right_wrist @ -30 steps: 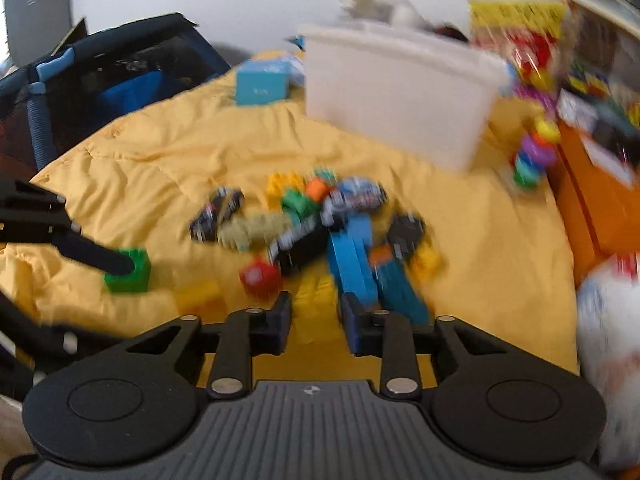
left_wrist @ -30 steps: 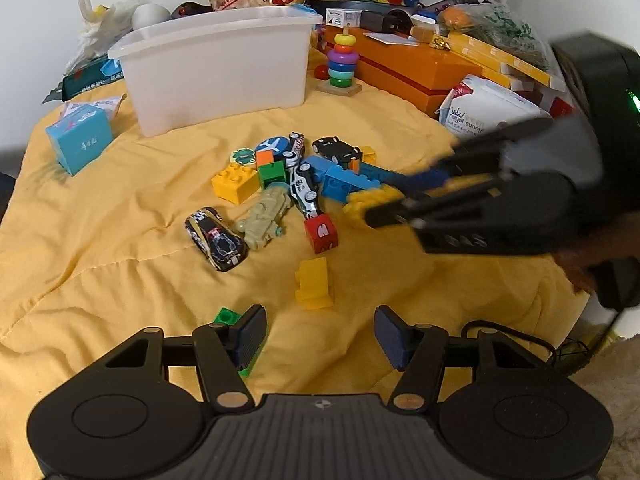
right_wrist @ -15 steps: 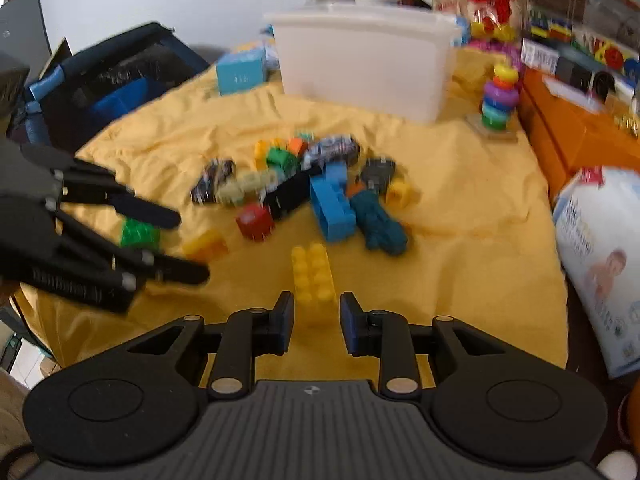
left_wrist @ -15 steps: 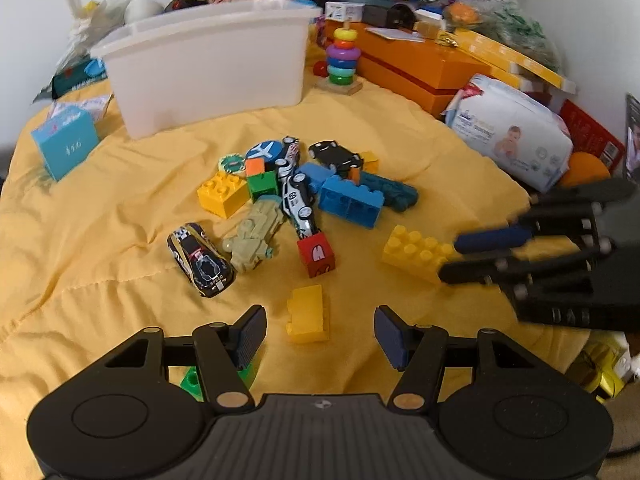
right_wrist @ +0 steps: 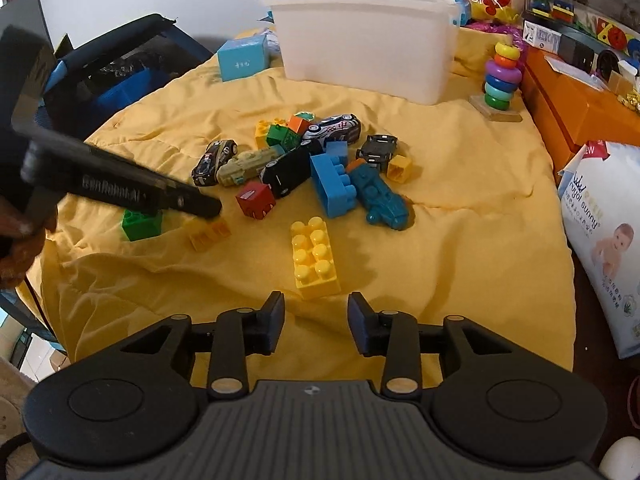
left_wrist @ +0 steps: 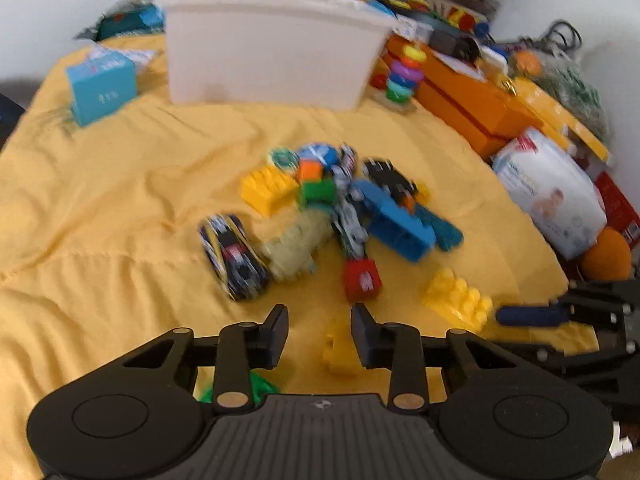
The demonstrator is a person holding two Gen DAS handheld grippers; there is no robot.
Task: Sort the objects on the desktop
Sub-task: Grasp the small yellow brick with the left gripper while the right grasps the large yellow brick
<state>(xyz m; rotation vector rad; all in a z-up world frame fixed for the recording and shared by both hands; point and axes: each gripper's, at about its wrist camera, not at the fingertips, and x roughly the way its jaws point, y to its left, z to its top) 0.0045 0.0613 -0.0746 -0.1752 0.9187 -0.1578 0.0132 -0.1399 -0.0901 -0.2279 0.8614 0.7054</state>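
Note:
Toy cars and building bricks lie heaped on a yellow cloth [right_wrist: 460,240]. My left gripper [left_wrist: 320,332] is open with a narrow gap, low over a small yellow brick [left_wrist: 340,354]; a green brick [left_wrist: 256,388] lies under its left finger. In the right wrist view that left gripper [right_wrist: 200,204] hovers just above the small yellow brick [right_wrist: 210,234] and beside the green brick [right_wrist: 142,224]. My right gripper [right_wrist: 316,320] is open and holds nothing, just behind a long yellow brick [right_wrist: 314,258]. A red cube [right_wrist: 255,200], blue brick [right_wrist: 332,186] and teal car [right_wrist: 382,196] lie beyond.
A white bin [right_wrist: 366,40] stands at the back of the cloth, with a blue box [right_wrist: 242,58] to its left and a ring stacker [right_wrist: 502,76] to its right. Orange boxes [right_wrist: 576,108] and a diaper pack [right_wrist: 600,232] crowd the right edge. A dark bag [right_wrist: 120,68] sits at left.
My left gripper has moved forward over the small yellow brick and its fingers have come closer together. The right gripper has drawn back, so the long yellow brick now lies further ahead of it.

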